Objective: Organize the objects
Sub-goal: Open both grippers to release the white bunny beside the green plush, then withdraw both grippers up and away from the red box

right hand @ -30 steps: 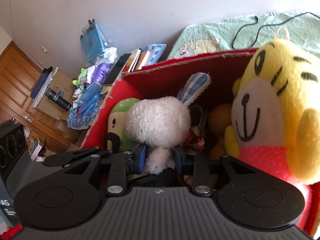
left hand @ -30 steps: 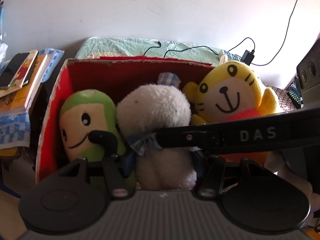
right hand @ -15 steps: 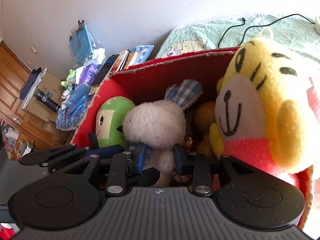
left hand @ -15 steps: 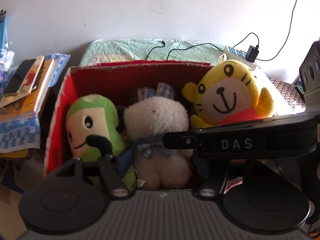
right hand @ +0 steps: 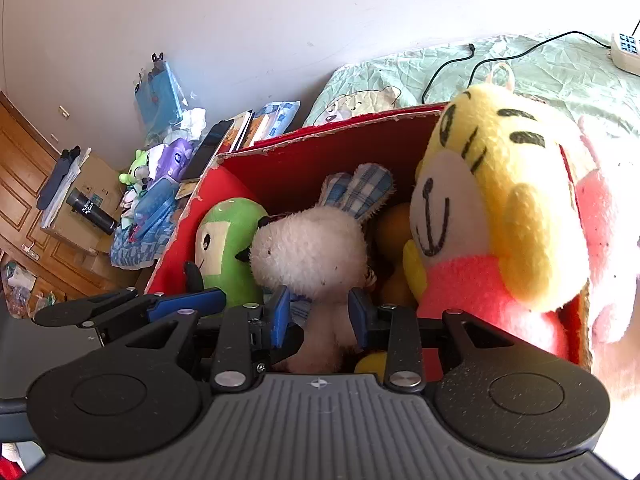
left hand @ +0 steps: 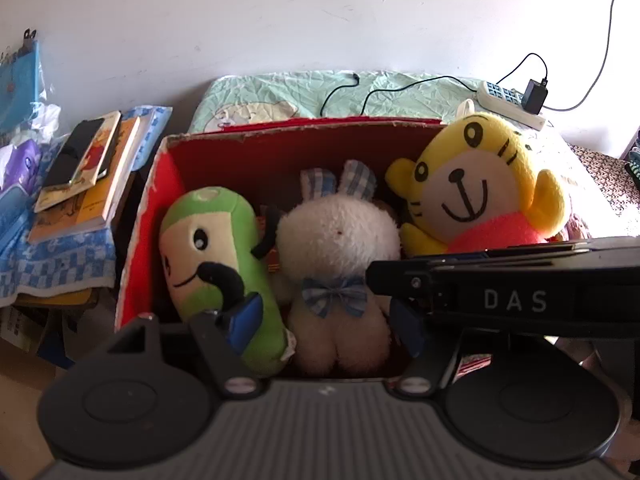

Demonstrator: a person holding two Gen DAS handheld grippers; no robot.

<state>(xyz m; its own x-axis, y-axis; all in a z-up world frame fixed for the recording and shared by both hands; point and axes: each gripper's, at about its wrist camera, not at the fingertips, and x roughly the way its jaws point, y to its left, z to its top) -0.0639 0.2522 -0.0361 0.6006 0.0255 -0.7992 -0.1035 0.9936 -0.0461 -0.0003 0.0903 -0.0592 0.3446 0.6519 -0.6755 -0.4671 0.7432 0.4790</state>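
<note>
Red box [left hand: 276, 148] on bed holds green toy [left hand: 216, 264], rabbit [left hand: 340, 248], tiger [left hand: 476, 192]. My right gripper [right hand: 318, 312] pinches rabbit's body; left gripper [left hand: 324, 320] wide apart, empty. Packing looks nearly done; release remains.

Two close wrist views over a shared red box [left hand: 280, 148], right one angled leftward.

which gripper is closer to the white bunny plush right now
Right. The right gripper has its blue pads on both sides of the white bunny's body, seemingly squeezing it. The left gripper is open, straddling the bunny without touching, one pad against the green plush.
</note>
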